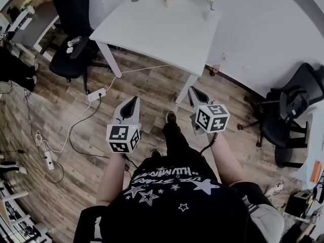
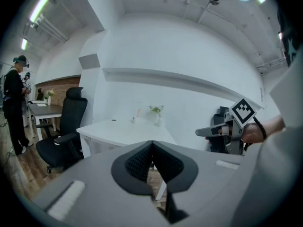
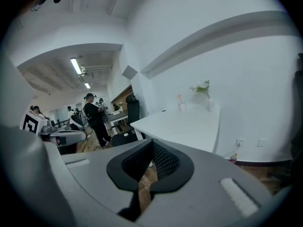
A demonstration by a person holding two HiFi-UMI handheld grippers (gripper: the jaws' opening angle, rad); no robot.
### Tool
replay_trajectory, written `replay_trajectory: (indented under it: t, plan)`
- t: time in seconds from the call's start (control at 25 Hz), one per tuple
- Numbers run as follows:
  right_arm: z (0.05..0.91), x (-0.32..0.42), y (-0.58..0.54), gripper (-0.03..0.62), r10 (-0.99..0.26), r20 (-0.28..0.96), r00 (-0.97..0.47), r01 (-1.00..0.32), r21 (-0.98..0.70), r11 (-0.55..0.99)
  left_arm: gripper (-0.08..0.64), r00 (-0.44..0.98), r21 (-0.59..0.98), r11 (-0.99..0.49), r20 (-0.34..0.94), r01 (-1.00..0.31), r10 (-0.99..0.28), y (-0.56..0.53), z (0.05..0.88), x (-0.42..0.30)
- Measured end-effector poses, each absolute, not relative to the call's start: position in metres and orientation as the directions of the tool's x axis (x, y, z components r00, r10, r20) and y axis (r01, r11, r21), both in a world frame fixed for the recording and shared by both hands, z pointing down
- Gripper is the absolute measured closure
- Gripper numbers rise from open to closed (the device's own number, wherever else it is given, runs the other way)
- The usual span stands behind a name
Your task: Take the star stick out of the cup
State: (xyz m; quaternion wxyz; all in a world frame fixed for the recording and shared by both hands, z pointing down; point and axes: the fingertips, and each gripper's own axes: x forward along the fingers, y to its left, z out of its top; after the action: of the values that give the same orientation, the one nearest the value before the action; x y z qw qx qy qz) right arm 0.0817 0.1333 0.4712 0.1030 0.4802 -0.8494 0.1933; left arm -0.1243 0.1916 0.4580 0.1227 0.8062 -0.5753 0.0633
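A small white cup with a thin star stick standing in it sits at the far edge of a white table, well ahead of both grippers. From the gripper views the cup is small and distant. My left gripper is held in the air over the wooden floor, short of the table, with its jaws shut and empty. My right gripper hangs beside it at the same height, pads together with nothing between them.
A vase of flowers stands on the table to the right of the cup. Black office chairs stand at the left and right. Cables and a power strip lie on the floor. A person stands at another desk.
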Motion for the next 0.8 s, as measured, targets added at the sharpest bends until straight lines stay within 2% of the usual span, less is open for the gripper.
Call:
replay_trajectory:
  t: [0.4, 0.8]
  plan:
    - [0.472, 0.066, -0.011, 0.575, -0.752, 0.318, -0.577, -0.815, -0.28, 0.507, 0.56, 0.266, 0.076, -0.255, 0.259, -0.964, -0.929, 0.075, 0.458, -0.136]
    - [0.443, 0.092, -0.145, 0.575, -0.775, 0.273, -0.57, -0.816, -0.292, 0.498, 0.56, 0.271, 0.041, -0.269, 0.235, -0.962, -0.934, -0.045, 0.436, -0.116]
